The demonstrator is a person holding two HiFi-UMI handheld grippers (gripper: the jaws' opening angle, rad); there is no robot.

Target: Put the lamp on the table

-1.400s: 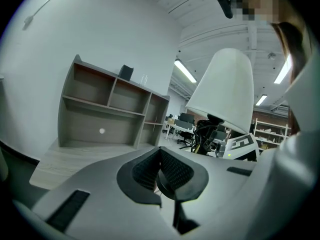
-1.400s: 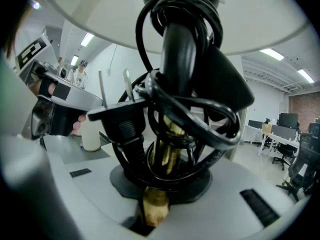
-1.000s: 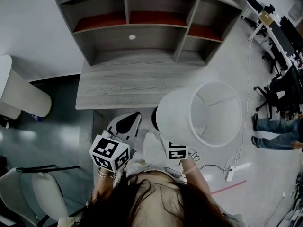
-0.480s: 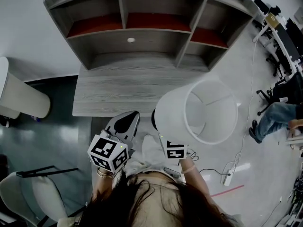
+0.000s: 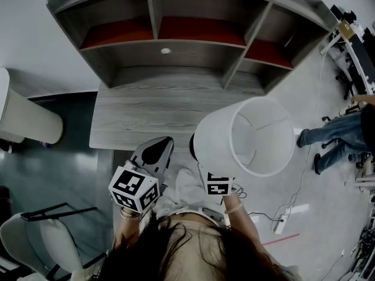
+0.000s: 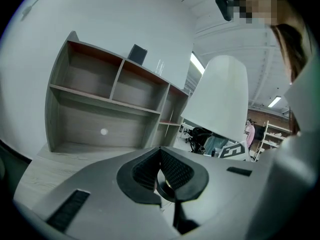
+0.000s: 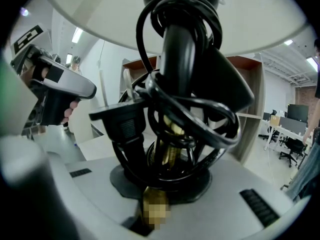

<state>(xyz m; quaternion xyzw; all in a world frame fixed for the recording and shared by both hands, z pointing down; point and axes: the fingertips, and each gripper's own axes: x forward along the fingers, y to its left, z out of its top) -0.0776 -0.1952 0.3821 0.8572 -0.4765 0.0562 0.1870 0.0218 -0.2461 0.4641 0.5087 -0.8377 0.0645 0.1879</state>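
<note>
Jaws of my right gripper (image 7: 165, 178) clamp the lamp (image 5: 246, 136) by its stem (image 7: 179, 54); the left gripper's (image 6: 167, 180) jaws sit together, empty. Both have neared the desk (image 5: 146, 116) since a second ago.

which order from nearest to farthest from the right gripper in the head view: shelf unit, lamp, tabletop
1. lamp: clamped in the right gripper, with the white shade just ahead of it.
2. tabletop: ahead of the gripper and to its left, not touched.
3. shelf unit: stands along the tabletop's far edge, farthest.
</note>
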